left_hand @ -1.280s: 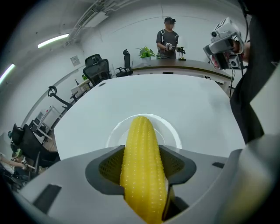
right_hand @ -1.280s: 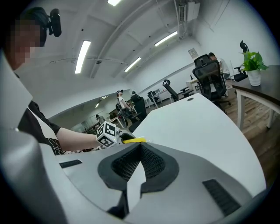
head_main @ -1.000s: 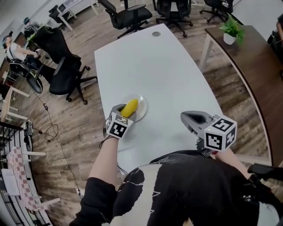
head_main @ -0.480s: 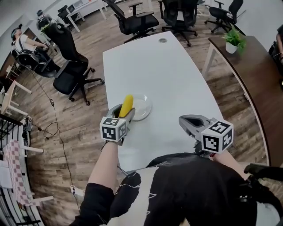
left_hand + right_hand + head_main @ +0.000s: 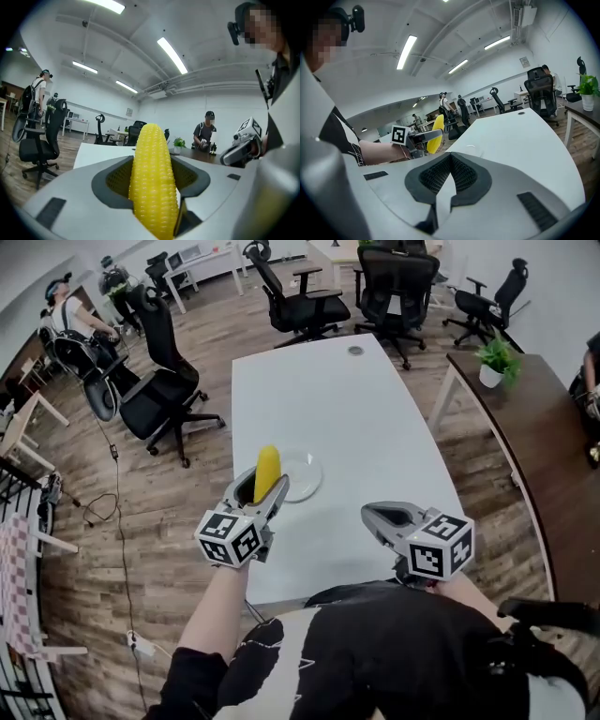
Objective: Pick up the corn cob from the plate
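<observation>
Corn (image 5: 152, 183) is clamped upright in my left gripper (image 5: 261, 491), off the plate (image 5: 306, 480); right gripper (image 5: 373, 515) closed, empty.

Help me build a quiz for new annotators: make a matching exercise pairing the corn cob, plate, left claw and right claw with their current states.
Column one:
1. corn cob
2. plate
3. left claw
4. right claw

Column two:
A. shut, holding nothing
B. empty, nothing lying on it
C. yellow, held up off the plate
D. shut on the corn cob

Pairs: 1-C, 2-B, 3-D, 4-A.
</observation>
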